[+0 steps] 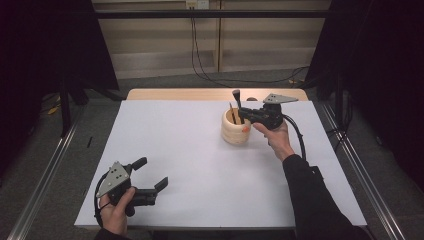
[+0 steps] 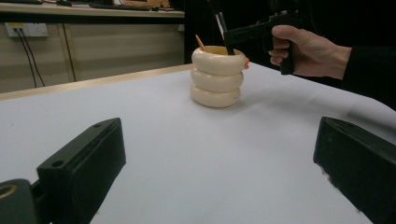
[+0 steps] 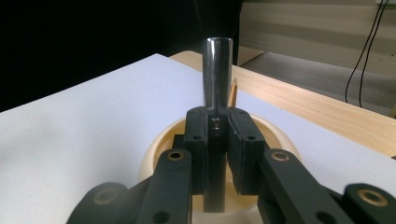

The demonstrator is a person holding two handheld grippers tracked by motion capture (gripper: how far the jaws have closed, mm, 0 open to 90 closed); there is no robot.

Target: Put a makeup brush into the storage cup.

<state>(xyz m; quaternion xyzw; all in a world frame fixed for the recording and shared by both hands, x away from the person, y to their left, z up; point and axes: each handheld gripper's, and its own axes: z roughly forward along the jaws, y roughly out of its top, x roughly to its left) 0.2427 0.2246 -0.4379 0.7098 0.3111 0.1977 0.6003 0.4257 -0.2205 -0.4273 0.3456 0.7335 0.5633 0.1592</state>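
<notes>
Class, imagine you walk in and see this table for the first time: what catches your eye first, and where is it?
First, the cream ringed holder toward the far right of the white table, with the right gripper clamped on a dark brush handle standing upright in it. A thin wooden stick also stands inside. Near the front left edge, the left gripper stands open.
</notes>
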